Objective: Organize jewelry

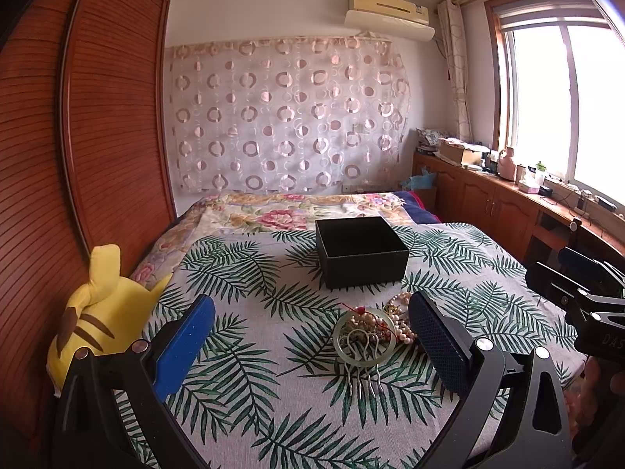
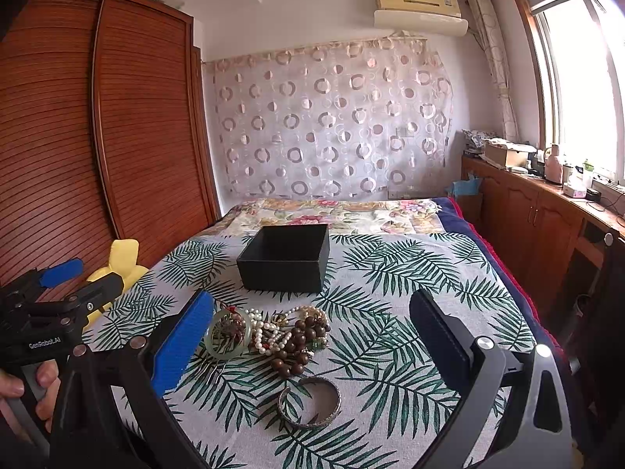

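A pile of jewelry lies on the leaf-print bedspread [image 2: 390,273]: a pale green jade bangle [image 2: 228,334], a pearl necklace [image 2: 259,332], dark wooden beads [image 2: 299,346] and a silver cuff bangle [image 2: 310,402]. In the left wrist view the jade bangle [image 1: 361,336], a metal hair comb [image 1: 361,371] and pearls [image 1: 404,328] show. An open black box [image 2: 285,258] stands behind the pile; it also shows in the left wrist view [image 1: 361,252]. My left gripper [image 1: 312,344] is open and empty above the pile's left. My right gripper [image 2: 312,346] is open and empty, spanning the pile.
A yellow plush toy [image 1: 97,312] lies at the bed's left edge by the wooden wardrobe [image 1: 97,117]. A floral blanket [image 2: 332,211] covers the far bed. A wooden cabinet [image 2: 547,215] with clutter runs along the right under the window.
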{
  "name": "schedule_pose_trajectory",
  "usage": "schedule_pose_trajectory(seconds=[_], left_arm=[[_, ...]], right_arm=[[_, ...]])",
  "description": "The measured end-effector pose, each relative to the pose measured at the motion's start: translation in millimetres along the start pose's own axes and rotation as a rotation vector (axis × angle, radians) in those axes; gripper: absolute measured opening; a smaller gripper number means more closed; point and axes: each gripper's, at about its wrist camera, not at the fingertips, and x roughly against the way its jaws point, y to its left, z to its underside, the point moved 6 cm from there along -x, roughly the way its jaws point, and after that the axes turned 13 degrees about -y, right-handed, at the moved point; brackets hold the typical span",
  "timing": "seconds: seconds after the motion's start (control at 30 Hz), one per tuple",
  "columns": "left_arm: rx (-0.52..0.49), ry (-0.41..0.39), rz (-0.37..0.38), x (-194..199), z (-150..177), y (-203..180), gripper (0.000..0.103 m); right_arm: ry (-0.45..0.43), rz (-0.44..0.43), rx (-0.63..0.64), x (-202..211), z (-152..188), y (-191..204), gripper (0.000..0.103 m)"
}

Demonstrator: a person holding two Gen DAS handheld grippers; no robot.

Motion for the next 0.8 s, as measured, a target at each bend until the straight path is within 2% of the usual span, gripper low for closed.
schedule_pose_trajectory(seconds=[0.8], left_arm=[[-0.005, -0.017, 0.007, 7, -11, -8, 0.096]], right_arm=[[-0.002, 0.0, -0.003, 0, -2, 1, 0.101]])
